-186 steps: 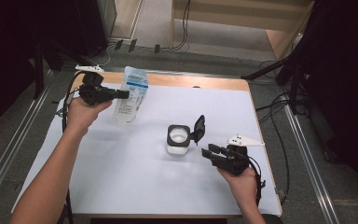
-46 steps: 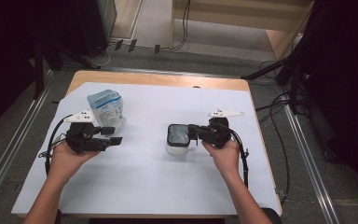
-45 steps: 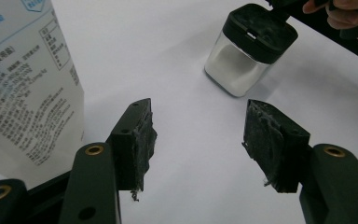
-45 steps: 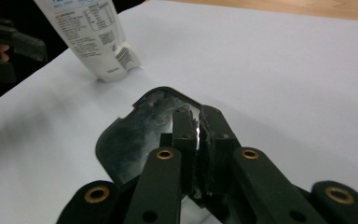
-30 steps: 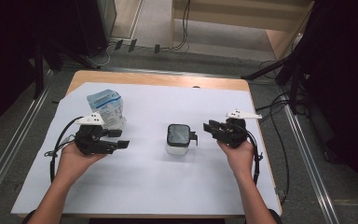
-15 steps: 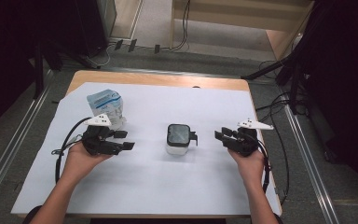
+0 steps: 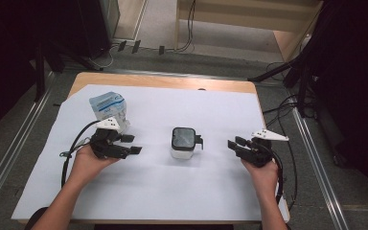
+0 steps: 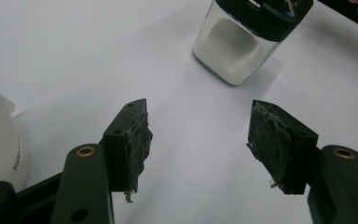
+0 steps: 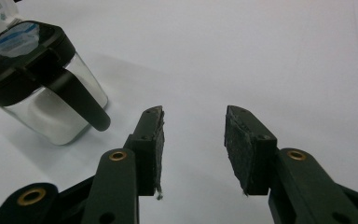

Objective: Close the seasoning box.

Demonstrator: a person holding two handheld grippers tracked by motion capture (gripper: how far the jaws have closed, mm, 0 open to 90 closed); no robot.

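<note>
A clear square jar (image 7: 183,143) with a black latched lid is sitting mid-tabletop (image 7: 211,110), white powder filling its lower part. The right claw (image 7: 234,144) is hovering right of it, jaws just opening, nothing between them. The left claw (image 7: 130,144) is gaping empty, beside the white-and-blue pouch (image 7: 108,106) standing far-left.

Only "202" reads, on white pouch (image 8: 0,140) edge; rest of print illegible.
</note>
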